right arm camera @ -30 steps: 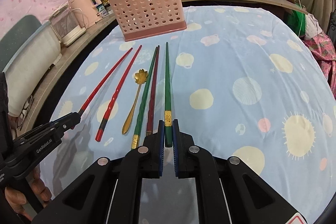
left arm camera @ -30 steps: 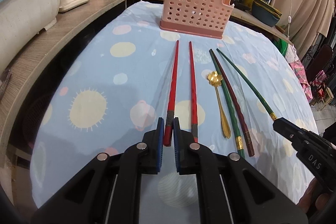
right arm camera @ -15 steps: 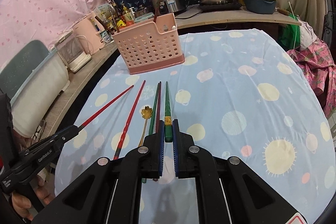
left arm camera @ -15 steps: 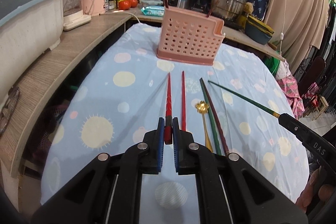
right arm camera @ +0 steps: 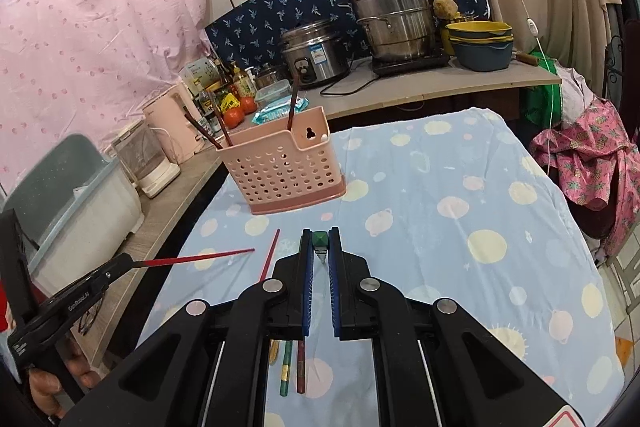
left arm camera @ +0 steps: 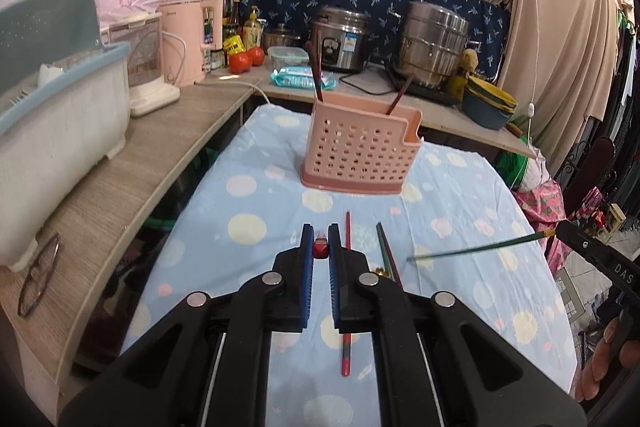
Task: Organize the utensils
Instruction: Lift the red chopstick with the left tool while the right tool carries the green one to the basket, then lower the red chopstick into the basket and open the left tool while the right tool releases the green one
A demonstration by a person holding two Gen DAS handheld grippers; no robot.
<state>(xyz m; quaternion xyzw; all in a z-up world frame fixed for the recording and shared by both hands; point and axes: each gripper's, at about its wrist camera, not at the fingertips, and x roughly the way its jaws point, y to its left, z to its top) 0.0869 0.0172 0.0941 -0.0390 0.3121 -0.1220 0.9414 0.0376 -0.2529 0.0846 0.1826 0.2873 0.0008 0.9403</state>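
My left gripper (left arm camera: 319,247) is shut on a red chopstick (left arm camera: 319,249), held above the table and seen end-on; the right wrist view shows it sticking out level (right arm camera: 196,259). My right gripper (right arm camera: 319,249) is shut on a green chopstick (right arm camera: 319,242), also lifted; it shows in the left wrist view (left arm camera: 476,249). The pink perforated utensil holder (left arm camera: 360,155) stands ahead on the table with dark chopsticks (left arm camera: 316,75) in it. A second red chopstick (left arm camera: 346,303), a green one (right arm camera: 286,367), a dark red one (right arm camera: 301,367) and a gold spoon (left arm camera: 380,271) lie on the cloth.
The table has a blue dotted cloth (left arm camera: 460,195). A wooden counter (left arm camera: 120,187) runs along the left and back with a dish rack (left arm camera: 56,107), kettle (left arm camera: 192,39), tomatoes (left arm camera: 246,59), pots (left arm camera: 434,43) and bowls (left arm camera: 488,103). Glasses (left arm camera: 38,283) lie on the counter.
Both grippers have lifted their chopsticks off the cloth and risen, tilting up. The holder now sits lower and straight ahead in both views.
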